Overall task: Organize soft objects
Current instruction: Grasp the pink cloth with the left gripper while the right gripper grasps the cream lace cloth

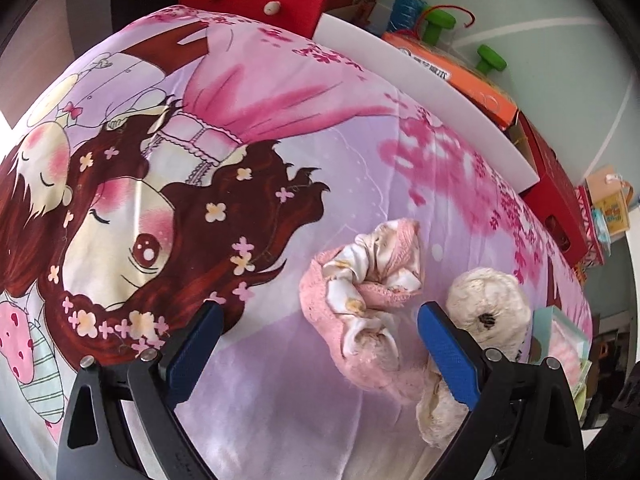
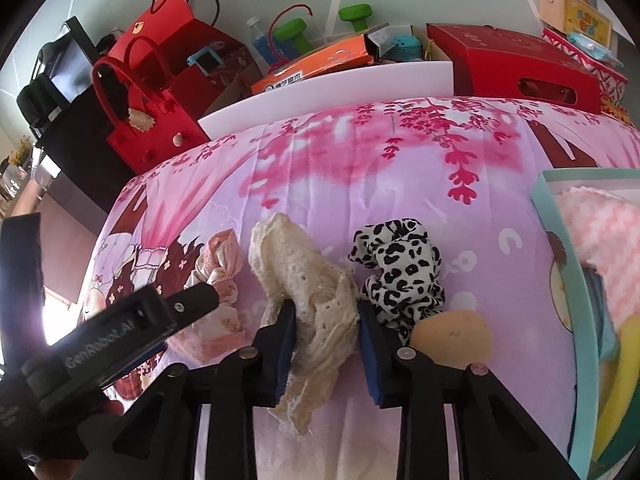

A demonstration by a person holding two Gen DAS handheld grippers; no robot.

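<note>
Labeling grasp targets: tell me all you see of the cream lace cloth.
The lace cloth is cream, thin eyelet fabric with frayed edges, crumpled into a long limp bunch. It lies on the pink bedspread, its middle pinched between the right tongs, ends spilling above and below them. The leopard scrunchie sits against its right side.

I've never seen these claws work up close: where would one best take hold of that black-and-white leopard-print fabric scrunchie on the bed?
Probably the leopard-print fabric scrunchie is best pinched across its bunched near edge, coming straight from the right claw's side. That ruffled rim stands up off the pink cartoon bedspread, giving the fingers something to close on. The right claw already holds the cream lace cloth and would have to drop it first.
</note>
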